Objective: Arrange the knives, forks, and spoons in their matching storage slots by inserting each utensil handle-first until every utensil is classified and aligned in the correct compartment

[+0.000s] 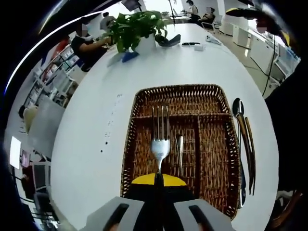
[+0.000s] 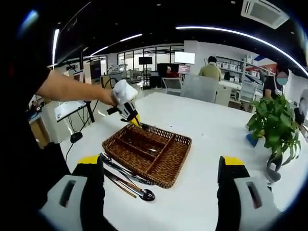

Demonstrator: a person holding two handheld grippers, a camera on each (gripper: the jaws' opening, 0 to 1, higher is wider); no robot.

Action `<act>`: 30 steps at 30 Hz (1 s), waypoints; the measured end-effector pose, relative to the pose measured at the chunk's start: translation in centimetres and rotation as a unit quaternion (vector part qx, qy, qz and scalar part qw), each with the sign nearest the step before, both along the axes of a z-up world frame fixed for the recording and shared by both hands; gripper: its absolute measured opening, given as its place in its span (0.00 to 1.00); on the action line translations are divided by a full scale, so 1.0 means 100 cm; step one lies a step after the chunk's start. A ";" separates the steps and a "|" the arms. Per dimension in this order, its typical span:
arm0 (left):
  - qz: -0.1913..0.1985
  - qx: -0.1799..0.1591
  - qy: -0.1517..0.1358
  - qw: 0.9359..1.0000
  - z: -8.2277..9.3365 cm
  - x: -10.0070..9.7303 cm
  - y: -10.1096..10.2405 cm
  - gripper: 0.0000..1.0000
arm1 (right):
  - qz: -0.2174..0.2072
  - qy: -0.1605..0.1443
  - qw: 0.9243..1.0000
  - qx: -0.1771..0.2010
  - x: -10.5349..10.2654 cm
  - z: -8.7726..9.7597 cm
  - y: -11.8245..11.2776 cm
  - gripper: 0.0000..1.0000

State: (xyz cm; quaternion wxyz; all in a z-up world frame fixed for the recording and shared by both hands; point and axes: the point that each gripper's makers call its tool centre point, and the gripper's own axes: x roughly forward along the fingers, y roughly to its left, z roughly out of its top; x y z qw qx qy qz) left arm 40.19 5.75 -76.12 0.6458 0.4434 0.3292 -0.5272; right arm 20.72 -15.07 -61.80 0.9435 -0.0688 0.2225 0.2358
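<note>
Left jaws [image 1: 159, 180] grip fork [image 1: 160, 139].

Rough brown wicker tray [image 1: 144, 103], shiny metal fork [image 1: 160, 137], glossy smooth white table [image 1: 96, 96].

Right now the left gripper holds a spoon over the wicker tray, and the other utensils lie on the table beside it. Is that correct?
Not quite: the left gripper holds a fork, not a spoon, as the left gripper view shows. It is over the wicker tray, and other utensils lie beside it on the table.
</note>
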 end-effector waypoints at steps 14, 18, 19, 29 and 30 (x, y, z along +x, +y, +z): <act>0.006 0.021 0.020 1.000 -0.037 0.000 -0.004 0.00 | -0.008 0.005 1.000 0.009 0.004 -0.004 -0.007 0.99; 0.010 0.020 0.021 1.000 -0.041 0.000 -0.004 0.00 | -0.007 0.008 1.000 0.010 0.003 -0.005 -0.008 0.99; 0.014 0.019 0.020 1.000 -0.044 0.000 -0.003 0.00 | -0.007 0.008 1.000 0.009 0.003 -0.005 -0.008 0.99; 0.016 0.021 0.032 0.999 -0.066 0.001 -0.006 0.00 | -0.002 0.015 1.000 0.017 0.007 -0.003 -0.005 0.99; 0.015 0.022 0.034 0.999 -0.068 0.000 -0.007 0.00 | -0.001 0.016 1.000 0.016 0.006 -0.004 -0.005 0.99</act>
